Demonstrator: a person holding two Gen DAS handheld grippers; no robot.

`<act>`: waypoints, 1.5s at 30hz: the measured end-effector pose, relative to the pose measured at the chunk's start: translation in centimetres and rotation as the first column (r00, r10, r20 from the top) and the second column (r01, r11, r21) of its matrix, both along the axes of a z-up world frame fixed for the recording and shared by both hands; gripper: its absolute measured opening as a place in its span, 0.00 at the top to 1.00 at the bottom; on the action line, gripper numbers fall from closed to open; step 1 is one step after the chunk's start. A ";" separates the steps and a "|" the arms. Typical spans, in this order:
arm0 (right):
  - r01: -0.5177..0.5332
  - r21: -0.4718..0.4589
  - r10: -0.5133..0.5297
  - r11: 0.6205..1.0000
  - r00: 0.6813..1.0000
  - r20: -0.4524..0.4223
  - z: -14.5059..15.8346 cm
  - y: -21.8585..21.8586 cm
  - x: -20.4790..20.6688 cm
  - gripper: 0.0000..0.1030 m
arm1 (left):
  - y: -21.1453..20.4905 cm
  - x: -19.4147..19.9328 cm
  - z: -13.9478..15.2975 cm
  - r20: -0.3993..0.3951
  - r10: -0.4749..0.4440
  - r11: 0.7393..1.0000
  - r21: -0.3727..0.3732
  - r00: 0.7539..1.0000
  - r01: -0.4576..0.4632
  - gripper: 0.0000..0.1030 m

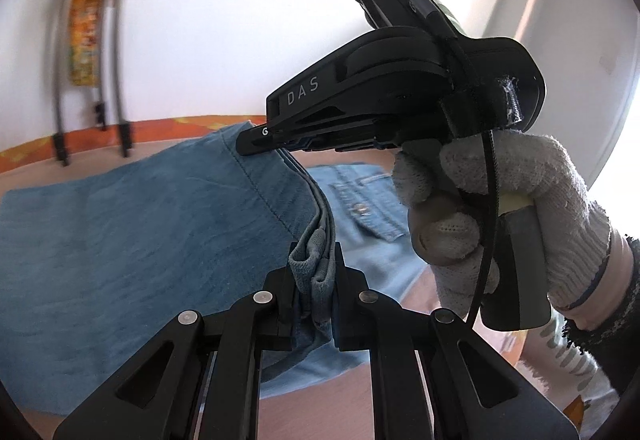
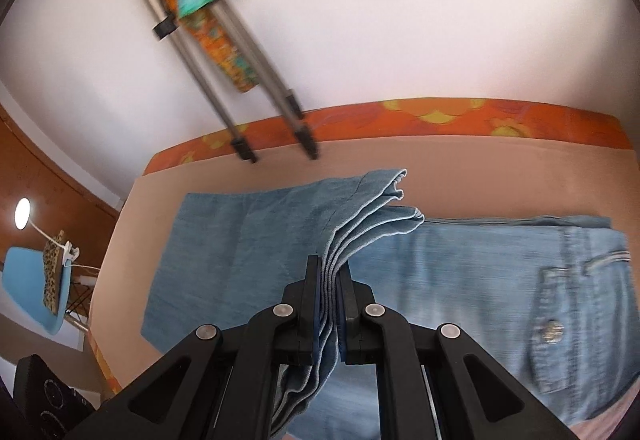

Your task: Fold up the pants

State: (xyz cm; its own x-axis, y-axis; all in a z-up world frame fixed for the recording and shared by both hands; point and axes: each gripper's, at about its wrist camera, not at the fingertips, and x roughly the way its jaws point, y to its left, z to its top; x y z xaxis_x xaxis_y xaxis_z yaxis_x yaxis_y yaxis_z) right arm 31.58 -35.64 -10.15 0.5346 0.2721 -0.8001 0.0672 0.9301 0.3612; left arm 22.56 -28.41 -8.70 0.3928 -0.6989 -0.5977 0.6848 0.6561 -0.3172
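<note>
Two grippers clamp the same pair of light-blue denim pants [image 2: 256, 236], each pinching a bunch of hem layers lifted off the peach-coloured bed sheet [image 2: 500, 176]. From the right wrist, the right gripper [image 2: 329, 292] has its jaws pressed tight on a fan of stacked hem edges, while the rest of the pants lies flat across the sheet — leg end to the left, the seat with a back pocket [image 2: 580, 316] and a metal stud to the right. The left wrist view shows something the other cannot: the right gripper [image 1: 256, 142] seen from the side, a black body lettered "DAS" with a green light, held in a white knit-gloved right hand [image 1: 500, 208]. In front of that lens the left gripper [image 1: 314, 272] is clenched on a folded, frayed wad of denim. The fabric looks soft and washed, with pale stitched seams. An orange flowered band [image 2: 440, 116] edges the bed below a white wall; grey tripod legs [image 2: 236, 88] draped with patterned cloth stand by it. A blue chair [image 2: 28, 288] sits at far left.
</note>
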 end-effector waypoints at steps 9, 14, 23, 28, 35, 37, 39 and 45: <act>0.028 -0.041 -0.028 0.999 1.000 -0.005 -0.1 -7.5 -2.0 0.96 | -7.9 0.2 -1.6 -0.022 -0.079 0.997 -0.008 0.997 0.079 0.91; 0.050 -0.043 -0.051 0.998 0.999 -0.018 -0.3 -11.6 -2.4 0.96 | -11.3 0.5 -2.4 -0.032 -0.111 0.994 0.001 0.993 0.111 0.91; 0.088 -0.047 -0.090 0.995 0.996 -0.020 -1.1 -16.7 -3.0 0.96 | -15.5 1.2 -3.8 -0.037 -0.143 0.990 0.012 0.989 0.143 0.91; 0.107 -0.048 -0.108 0.993 0.994 -0.029 -2.1 -18.4 -2.9 0.96 | -17.3 1.5 -4.8 -0.053 -0.148 0.989 0.015 0.988 0.149 0.91; 0.131 -0.034 -0.132 0.991 0.990 -0.042 -3.2 -20.2 -3.0 0.96 | -19.0 2.4 -6.4 -0.071 -0.151 0.988 0.020 0.986 0.152 0.91; 0.133 -0.037 -0.135 0.990 0.990 -0.051 -3.8 -20.4 -3.1 0.96 | -19.4 2.9 -7.0 -0.078 -0.150 0.988 0.027 0.986 0.153 0.91; 0.142 -0.034 -0.144 0.989 0.988 -0.059 -4.3 -20.6 -3.1 0.96 | -19.5 2.6 -7.2 -0.084 -0.151 0.988 0.032 0.985 0.154 0.91; 0.168 -0.011 -0.168 0.986 0.983 -0.069 -5.2 -21.4 -3.8 0.96 | -20.3 2.2 -7.9 -0.080 -0.154 0.986 0.054 0.985 0.158 0.91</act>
State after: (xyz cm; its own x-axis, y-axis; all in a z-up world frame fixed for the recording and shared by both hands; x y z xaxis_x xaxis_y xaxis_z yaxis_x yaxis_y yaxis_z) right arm 27.75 -57.05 -15.31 0.5159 0.1788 -0.8378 0.2474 0.9052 0.3456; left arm 24.74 -48.76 -16.62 0.2339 -0.7102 -0.6640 0.7558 0.5624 -0.3353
